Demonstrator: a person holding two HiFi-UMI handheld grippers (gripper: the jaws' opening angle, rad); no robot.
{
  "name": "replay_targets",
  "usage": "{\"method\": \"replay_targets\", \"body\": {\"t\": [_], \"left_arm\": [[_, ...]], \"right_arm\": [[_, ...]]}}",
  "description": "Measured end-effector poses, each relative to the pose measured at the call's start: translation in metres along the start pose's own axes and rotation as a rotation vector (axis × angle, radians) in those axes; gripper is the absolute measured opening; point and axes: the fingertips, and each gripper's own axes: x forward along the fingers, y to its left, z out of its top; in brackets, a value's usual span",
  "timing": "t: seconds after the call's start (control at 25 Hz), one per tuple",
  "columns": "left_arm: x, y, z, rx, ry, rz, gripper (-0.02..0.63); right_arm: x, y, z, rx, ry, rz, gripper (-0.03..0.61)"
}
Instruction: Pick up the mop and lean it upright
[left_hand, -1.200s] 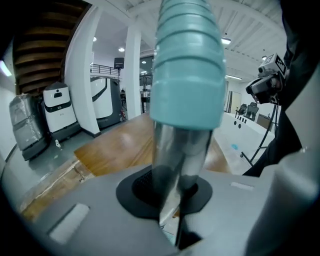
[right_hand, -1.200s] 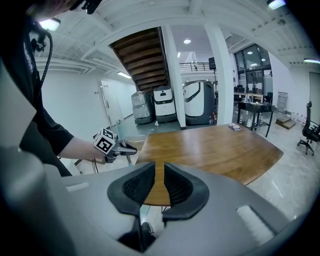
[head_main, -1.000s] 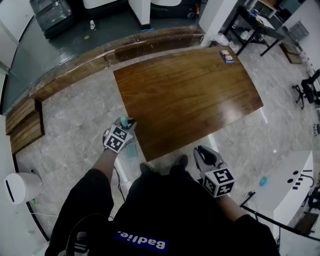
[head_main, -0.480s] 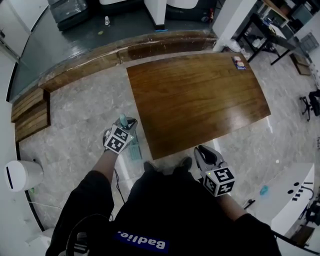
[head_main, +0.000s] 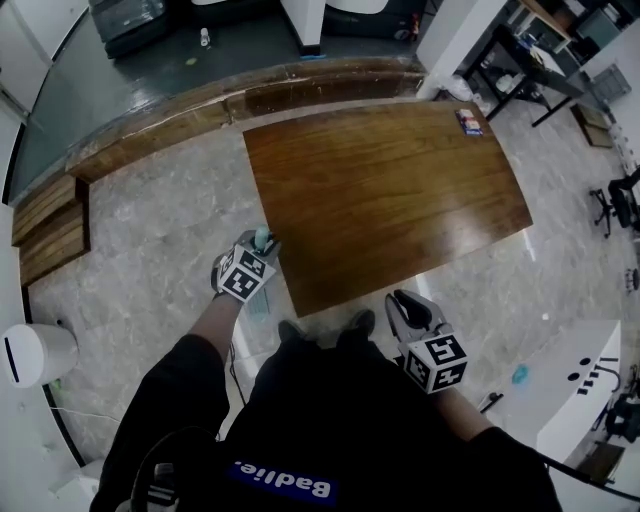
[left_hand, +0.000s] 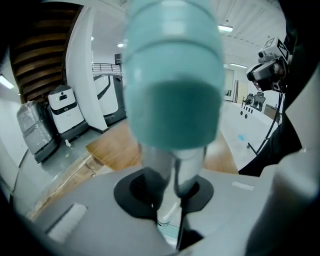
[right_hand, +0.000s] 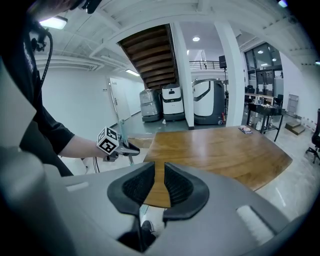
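Mop (left_hand: 172, 90) stands upright beside the table's (head_main: 400, 190) near-left corner, handle grasped by my left gripper (head_main: 256, 250), whose jaws have just been easing apart. Leaning looks nearly done; next I release fully if it rests steady.

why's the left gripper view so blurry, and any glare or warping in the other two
Left gripper view: the mop handle's teal cap sits at the lens, out of focus. Head view: glare streaks the wooden table near its right edge. Right gripper view: sharp, but the table's edges bow.
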Motion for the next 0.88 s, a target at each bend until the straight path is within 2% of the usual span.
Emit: {"method": "replay_targets", "body": {"t": [0.12, 0.24, 0.56, 0.88], "left_arm": [[0.009, -0.005, 0.007, -0.014, -0.015, -0.02, 0.124], [0.016, -0.008, 0.012, -0.01, -0.023, -0.028, 0.146], [0.034, -0.023, 0.016, 0.015, 0.006, -0.087, 0.254], [0.038, -0.029, 0.009, 0.045, 0.048, -0.116, 0.299]], "right_arm": [[-0.005, -0.006, -0.003, 0.012, 0.0, -0.017, 0.066], [-0.01, -0.014, -0.003, 0.025, -0.002, -0.031, 0.066], [-0.012, -0.023, -0.008, 0.052, -0.001, -0.041, 0.071], [-0.011, -0.029, -0.01, 0.067, 0.0, -0.045, 0.078]]}}
